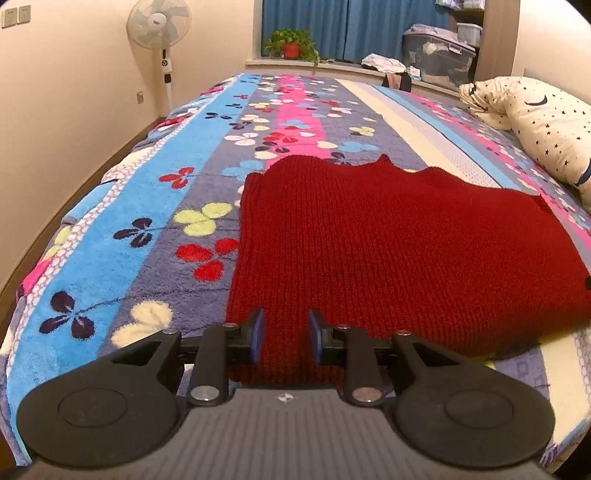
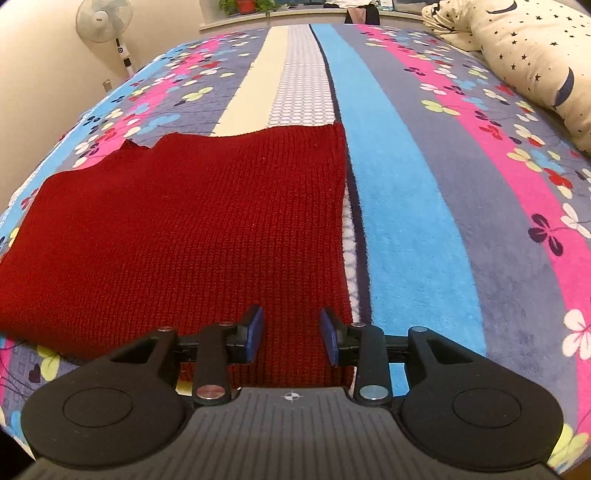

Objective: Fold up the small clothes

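A dark red knitted garment [image 1: 388,240] lies flat on the patterned bedspread [image 1: 166,177]; it also shows in the right wrist view [image 2: 184,221]. My left gripper [image 1: 286,336] is open, its blue pads either side of the garment's near left corner at the near hem. My right gripper [image 2: 291,334] is open, its blue pads either side of the garment's near right corner. The fabric under both grippers' bodies is hidden. Whether the pads touch the knit I cannot tell.
A star-print pillow [image 1: 535,125] lies at the right side of the bed, also in the right wrist view [image 2: 528,55]. A standing fan [image 1: 160,33] stands by the left wall. A potted plant [image 1: 291,44] and storage bins [image 1: 439,55] sit on the far sill.
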### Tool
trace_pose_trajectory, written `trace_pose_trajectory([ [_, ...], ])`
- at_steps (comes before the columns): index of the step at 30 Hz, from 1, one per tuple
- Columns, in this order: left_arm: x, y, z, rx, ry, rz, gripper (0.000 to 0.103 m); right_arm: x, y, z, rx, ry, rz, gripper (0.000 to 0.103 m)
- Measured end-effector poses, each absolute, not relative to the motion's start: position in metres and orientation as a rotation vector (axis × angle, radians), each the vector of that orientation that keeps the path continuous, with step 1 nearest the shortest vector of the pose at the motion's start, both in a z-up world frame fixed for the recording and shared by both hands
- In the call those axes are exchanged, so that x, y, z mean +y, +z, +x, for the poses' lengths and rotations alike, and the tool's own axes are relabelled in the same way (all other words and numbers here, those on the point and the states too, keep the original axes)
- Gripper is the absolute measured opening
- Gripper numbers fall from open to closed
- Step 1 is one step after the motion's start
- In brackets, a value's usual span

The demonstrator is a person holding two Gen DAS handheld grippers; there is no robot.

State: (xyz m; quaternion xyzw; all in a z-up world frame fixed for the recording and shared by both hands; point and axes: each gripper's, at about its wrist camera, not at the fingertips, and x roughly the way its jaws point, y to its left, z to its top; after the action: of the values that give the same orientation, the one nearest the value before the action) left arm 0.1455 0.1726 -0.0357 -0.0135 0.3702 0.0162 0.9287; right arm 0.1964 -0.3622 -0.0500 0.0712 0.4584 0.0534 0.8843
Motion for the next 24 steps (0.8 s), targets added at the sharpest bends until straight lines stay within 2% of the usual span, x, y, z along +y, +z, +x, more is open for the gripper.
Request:
trace_pose_trajectory([
  [9,0.13,-0.026,0.14,0.696,-0.104,-0.017,0.031,-0.358,-0.049,0.196,0.946,0.097,0.141,0.039],
  [12,0.113,-0.049,0.15,0.787,-0.139,0.078,0.032,-0.352,-0.059,0.2,1.005,0.103,0.095,0.039],
  [14,0.12,-0.057,0.154,0.828,-0.135,0.055,0.031,-0.349,-0.057,0.199,0.989,0.099,0.079,0.039],
  [16,0.143,-0.043,0.148,0.783,-0.155,-0.084,0.031,-0.353,-0.048,0.195,0.941,0.095,0.11,0.039],
  [18,0.161,-0.036,0.143,0.733,-0.087,-0.113,0.031,-0.358,-0.046,0.194,0.931,0.082,0.128,0.04],
  [21,0.182,-0.059,0.154,0.853,0.017,-0.117,0.027,-0.358,-0.057,0.199,0.982,0.021,0.069,0.04],
  [24,0.187,-0.046,0.15,0.79,0.005,-0.176,0.028,-0.36,-0.048,0.197,0.924,0.021,0.087,0.04],
])
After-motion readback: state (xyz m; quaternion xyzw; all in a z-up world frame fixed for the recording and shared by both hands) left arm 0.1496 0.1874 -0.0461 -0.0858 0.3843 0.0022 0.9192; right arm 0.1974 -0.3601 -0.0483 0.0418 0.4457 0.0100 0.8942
